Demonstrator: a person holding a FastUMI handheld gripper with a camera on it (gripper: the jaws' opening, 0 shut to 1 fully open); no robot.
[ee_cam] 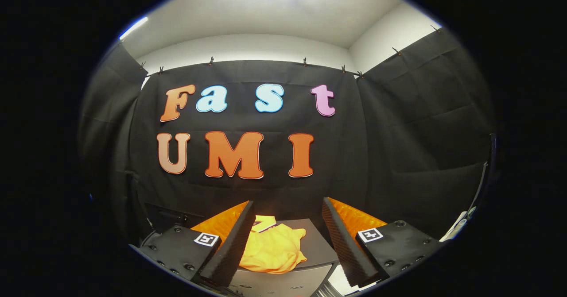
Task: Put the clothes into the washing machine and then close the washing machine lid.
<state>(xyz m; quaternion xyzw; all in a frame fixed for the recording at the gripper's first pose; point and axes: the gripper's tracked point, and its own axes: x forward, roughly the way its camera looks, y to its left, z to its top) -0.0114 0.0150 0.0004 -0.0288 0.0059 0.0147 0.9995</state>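
Observation:
A crumpled yellow garment [274, 248] lies on a dark flat surface [316, 248], just ahead of my gripper [288, 206] and between the lines of its two fingers. The gripper is open, its fingers wide apart with nothing between them. It hovers above the garment without touching it. A grey panel edge [283, 283] below the dark surface looks like part of the washing machine; its lid and opening are hidden from here.
The black cloth wall [398, 146] of the booth stands close behind the dark surface and wraps round on both sides. A white object [458, 226] sits at the far right, beyond the right finger.

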